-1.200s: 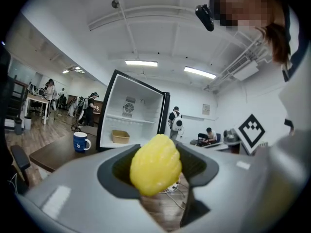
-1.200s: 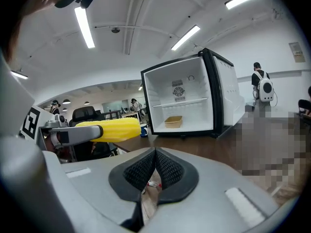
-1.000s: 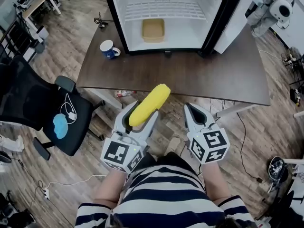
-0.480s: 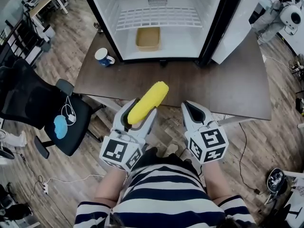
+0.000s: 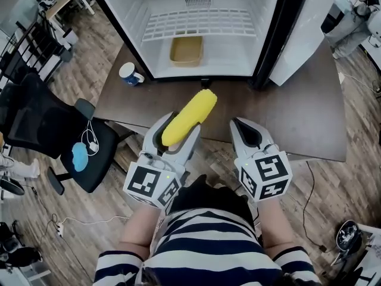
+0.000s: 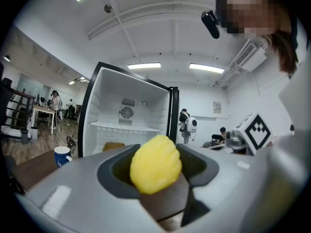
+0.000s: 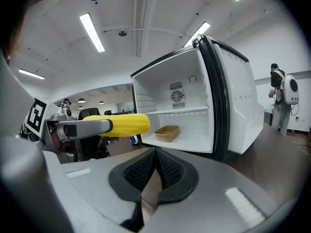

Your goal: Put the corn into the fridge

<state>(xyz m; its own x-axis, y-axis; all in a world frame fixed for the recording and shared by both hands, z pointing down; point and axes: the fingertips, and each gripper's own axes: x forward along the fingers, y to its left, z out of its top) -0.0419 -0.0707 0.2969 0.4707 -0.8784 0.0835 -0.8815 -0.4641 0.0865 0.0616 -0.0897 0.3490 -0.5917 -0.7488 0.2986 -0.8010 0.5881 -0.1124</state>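
Both grippers have been brought nearer the open fridge point(image 5: 238, 52) than a second ago. The corn point(image 5: 189, 117) is clamped at its rear end between the jaws of the left gripper point(image 5: 177, 130), its free end pointed toward the fridge, still outside it. The right gripper point(image 5: 249, 133) is held in front of the fridge, jaws pressed together on nothing.

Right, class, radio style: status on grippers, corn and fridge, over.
Left gripper shut on corn. Right gripper shut, empty. Fridge open ahead, tan tray on its floor.
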